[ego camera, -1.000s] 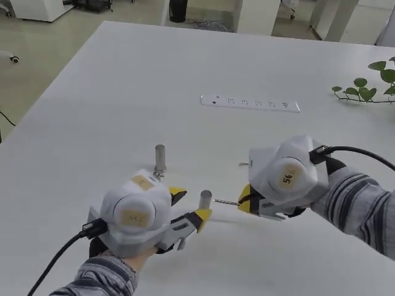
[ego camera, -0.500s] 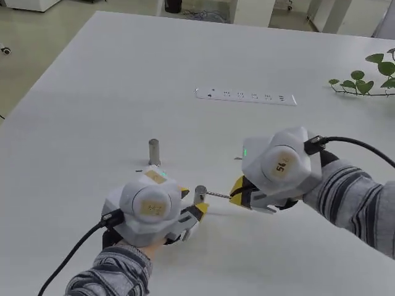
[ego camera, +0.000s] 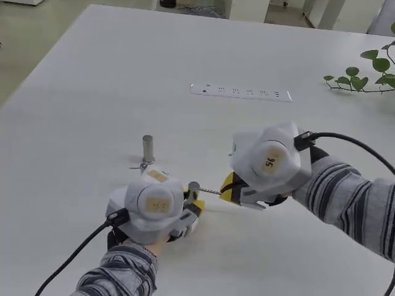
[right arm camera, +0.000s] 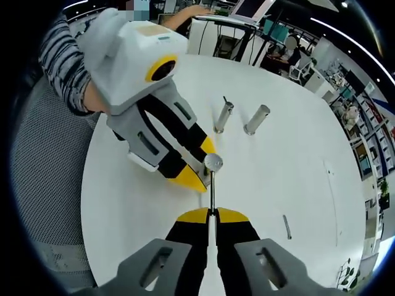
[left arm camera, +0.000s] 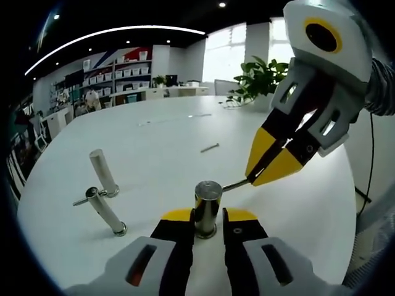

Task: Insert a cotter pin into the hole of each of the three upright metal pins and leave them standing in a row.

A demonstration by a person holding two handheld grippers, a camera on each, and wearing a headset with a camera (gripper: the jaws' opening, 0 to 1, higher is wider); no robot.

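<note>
The left gripper [left arm camera: 208,217] is closed narrow on the foot of an upright metal pin [left arm camera: 207,200], which stands on the white tabletop [ego camera: 123,80] right between its yellow tips. The right gripper [right arm camera: 212,214] is pinched shut on a cotter pin [right arm camera: 212,188] that sticks straight out ahead of it, and the far tip meets the upper part of that metal pin; whether it has entered the hole I cannot tell. The two grippers face each other, tips close together but apart. Ahead and to the left of the left gripper stand a second pin [left arm camera: 106,211], with a thin piece crossing near its top, and just beyond it a third pin [left arm camera: 102,172]. A spare cotter pin [left arm camera: 209,147] lies flat further ahead of the left gripper. Well beyond both grippers sit a power strip [ego camera: 241,92] and a plant [ego camera: 370,68]
</note>
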